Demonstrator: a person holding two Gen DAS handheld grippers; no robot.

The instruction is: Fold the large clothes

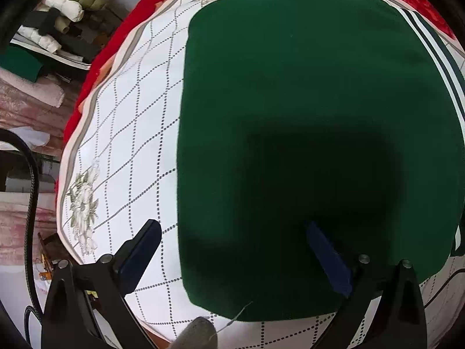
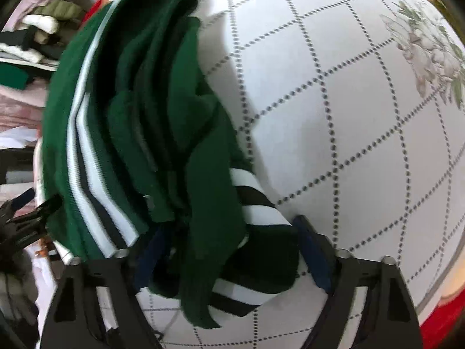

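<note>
A dark green garment [image 1: 305,116] with white and dark stripes along its right edge lies flat on the white quilted bed cover [image 1: 128,133]. My left gripper [image 1: 232,232] hovers open over its near left edge, holding nothing. In the right wrist view the same garment [image 2: 151,122] is bunched and lifted in folds. A striped cuff [image 2: 258,212] sits between the fingers of my right gripper [image 2: 229,241]. The jaws stand fairly wide around the bunched cloth, so I cannot tell if they grip it. The left gripper [image 2: 23,218] shows at the left edge.
The cover [image 2: 348,116] has a dotted grid and flower prints, over a red blanket [image 1: 87,87]. Piled clothes and puffer jackets [image 1: 66,5] lie beyond the bed's left side. A black cable [image 1: 32,192] hangs at the left.
</note>
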